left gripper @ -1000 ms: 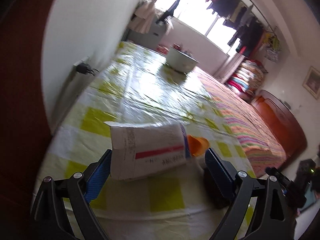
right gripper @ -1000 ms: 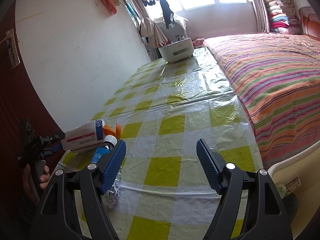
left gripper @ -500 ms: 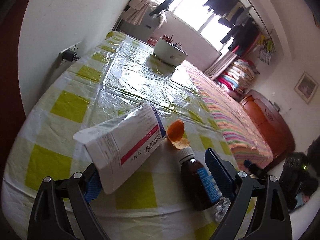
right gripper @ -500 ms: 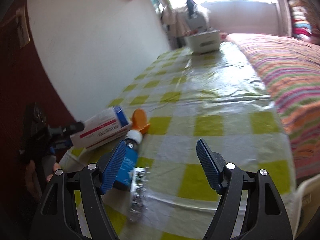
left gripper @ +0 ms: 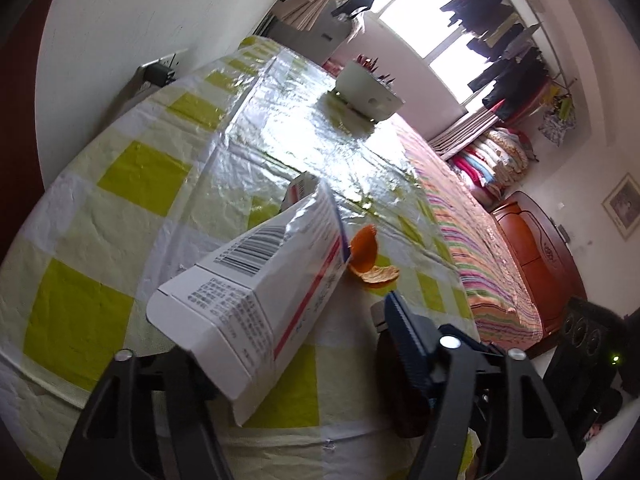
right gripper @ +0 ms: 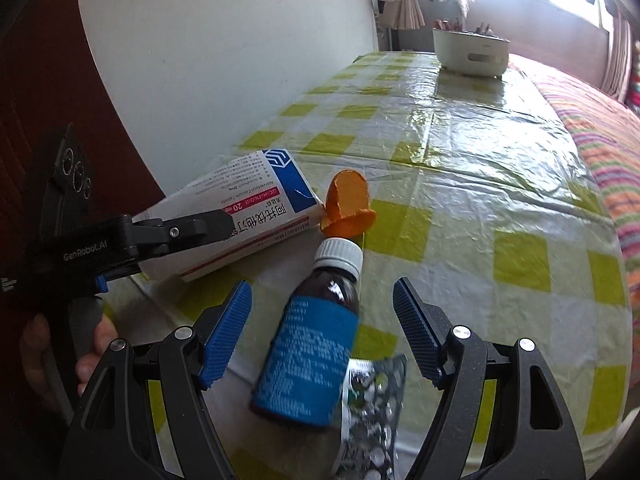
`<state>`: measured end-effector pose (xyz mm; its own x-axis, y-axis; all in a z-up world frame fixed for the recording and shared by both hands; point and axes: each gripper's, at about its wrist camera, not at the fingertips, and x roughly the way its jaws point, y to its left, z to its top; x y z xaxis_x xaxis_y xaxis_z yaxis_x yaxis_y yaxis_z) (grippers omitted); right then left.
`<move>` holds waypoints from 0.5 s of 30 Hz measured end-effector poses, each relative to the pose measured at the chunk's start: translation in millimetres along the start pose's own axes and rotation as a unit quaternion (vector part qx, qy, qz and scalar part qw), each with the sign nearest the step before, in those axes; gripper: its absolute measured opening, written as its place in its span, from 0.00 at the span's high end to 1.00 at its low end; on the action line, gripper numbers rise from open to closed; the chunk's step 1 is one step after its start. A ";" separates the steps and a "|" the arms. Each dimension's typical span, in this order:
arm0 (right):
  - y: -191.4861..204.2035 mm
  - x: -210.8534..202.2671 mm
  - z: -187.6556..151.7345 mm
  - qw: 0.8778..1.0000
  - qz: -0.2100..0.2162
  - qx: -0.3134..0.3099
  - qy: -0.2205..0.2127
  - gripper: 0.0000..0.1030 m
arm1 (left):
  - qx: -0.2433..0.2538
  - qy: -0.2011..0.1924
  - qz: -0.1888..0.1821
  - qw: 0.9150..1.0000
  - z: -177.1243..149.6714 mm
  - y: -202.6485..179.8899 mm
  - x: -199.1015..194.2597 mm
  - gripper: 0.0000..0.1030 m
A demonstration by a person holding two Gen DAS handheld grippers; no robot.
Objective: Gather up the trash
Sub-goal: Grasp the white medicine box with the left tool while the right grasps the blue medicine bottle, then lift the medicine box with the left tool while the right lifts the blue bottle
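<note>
On checked tablecloth [right gripper: 460,184], our left claw [left gripper: 304,344] grips the box [left gripper: 264,288]; our open right claw [right gripper: 320,332] should center on the twelve o'clock bottle [right gripper: 316,344].

The near end of the yellow-and-white checked plastic-covered table [right gripper: 460,152] is crowding up. A white cardboard medicine box with a red stripe [right gripper: 248,220] is blocking the near-left corner, and curled orange peel pieces [right gripper: 348,204] are lying just beside its far end. A brown glass syrup bottle with a blue label and white cap [right gripper: 312,340] is standing in the way at the near middle, with a silver blister pack [right gripper: 372,412] beside its base. The middle stretch is lying open to the far end, where a white plastic tub [right gripper: 470,52] is sitting. A white wall [right gripper: 224,60] is closing the left side; a striped bed cover [right gripper: 600,140] is bordering the right.
</note>
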<state>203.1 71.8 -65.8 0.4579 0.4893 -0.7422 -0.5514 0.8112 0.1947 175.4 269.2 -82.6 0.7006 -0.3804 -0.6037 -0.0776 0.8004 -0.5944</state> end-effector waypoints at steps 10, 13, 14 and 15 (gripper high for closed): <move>-2.1 30.2 -5.7 0.999 0.000 -0.014 0.030 0.55 | -0.018 0.010 -0.009 1.000 0.9 6.2 11.4 0.75; 3.2 28.0 -5.0 0.999 -0.006 -0.027 0.025 0.56 | -0.017 0.010 -0.015 1.000 0.3 5.1 12.6 0.79; 3.7 25.7 -5.6 0.999 -0.001 -0.026 0.022 0.56 | -0.015 0.011 -0.018 1.000 -0.2 3.9 12.7 0.81; 3.4 23.8 -5.9 1.000 0.006 -0.024 0.020 0.57 | -0.015 0.010 -0.020 1.000 -0.3 3.1 12.2 0.85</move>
<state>208.0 84.3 -86.5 0.4235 0.4858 -0.7646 -0.5901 0.7883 0.1740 183.5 266.8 -92.0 0.6896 -0.4206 -0.5896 -0.0712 0.7708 -0.6331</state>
